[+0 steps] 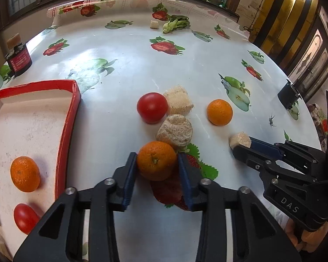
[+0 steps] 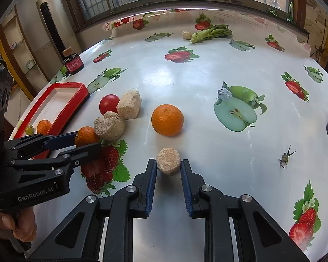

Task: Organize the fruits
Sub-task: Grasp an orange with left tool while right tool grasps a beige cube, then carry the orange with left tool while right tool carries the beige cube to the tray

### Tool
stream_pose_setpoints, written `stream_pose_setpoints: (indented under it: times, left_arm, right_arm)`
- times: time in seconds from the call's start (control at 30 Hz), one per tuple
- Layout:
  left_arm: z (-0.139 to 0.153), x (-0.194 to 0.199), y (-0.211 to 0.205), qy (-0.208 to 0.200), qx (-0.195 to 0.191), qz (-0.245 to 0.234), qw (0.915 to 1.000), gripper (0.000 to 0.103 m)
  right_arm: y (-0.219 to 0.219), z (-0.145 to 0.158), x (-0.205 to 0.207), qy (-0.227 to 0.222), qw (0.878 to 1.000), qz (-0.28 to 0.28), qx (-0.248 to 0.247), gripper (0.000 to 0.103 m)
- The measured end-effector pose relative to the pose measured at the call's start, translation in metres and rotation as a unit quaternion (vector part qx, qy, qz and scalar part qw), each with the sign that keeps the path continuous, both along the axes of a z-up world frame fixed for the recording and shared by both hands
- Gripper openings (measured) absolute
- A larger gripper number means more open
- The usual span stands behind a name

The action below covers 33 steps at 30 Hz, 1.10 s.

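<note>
Both hands are busy at once here. The left hand-held gripper [image 1: 157, 166] is clamped on a mandarin orange [image 1: 157, 160] that sits on the worktop [image 1: 131, 50], right against a round tan loofah chunk [image 1: 175, 132]. The right hand-held gripper [image 2: 168, 170] has its blue pads squeezed onto a small loofah piece [image 2: 168, 161] nearer the front edge.

Loose in the middle of the worktop: a red tomato [image 1: 152, 107] touching a pale squarish loofah block [image 1: 178, 100], and a second orange [image 1: 219, 112] off on its own.

The red-rimmed tray [image 1: 68, 118] sits at the left edge and has an orange [image 1: 25, 174], a small tomato [image 1: 25, 218] and a green grape [image 2: 29, 129] in it. A leafy green vegetable [image 2: 210, 34] lies way back near the far edge, and a dark jar [image 1: 19, 60] sits at the far left corner.
</note>
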<state>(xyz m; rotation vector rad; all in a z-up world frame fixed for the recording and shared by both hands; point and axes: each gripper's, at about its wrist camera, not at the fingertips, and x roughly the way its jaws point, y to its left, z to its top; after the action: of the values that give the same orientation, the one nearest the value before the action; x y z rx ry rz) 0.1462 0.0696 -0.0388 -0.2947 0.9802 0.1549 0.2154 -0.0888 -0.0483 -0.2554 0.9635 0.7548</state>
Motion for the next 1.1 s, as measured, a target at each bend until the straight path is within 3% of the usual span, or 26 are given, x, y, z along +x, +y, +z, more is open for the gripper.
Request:
stream_pose_setpoints:
  times: [0.33, 0.73, 1.1]
  left_arm:
    - [0.011, -0.026, -0.001, -0.020, -0.008, 0.006, 0.9998, 0.032]
    - [0.037, -0.069, 0.012, -0.044, 0.034, 0.043, 0.9975, 0.032]
    - [0.043, -0.098, 0.035, -0.055, 0.033, 0.076, 0.9950, 0.032]
  right_arm:
    - [-0.014, 0.018, -0.012, -0.005, 0.999, -0.005, 0.032, 0.023]
    - [-0.005, 0.035, -0.038, -0.010, 0.998, 0.015, 0.054, 0.023]
    - [0.016, 0.047, -0.062, -0.019, 0.997, 0.045, 0.060, 0.023]
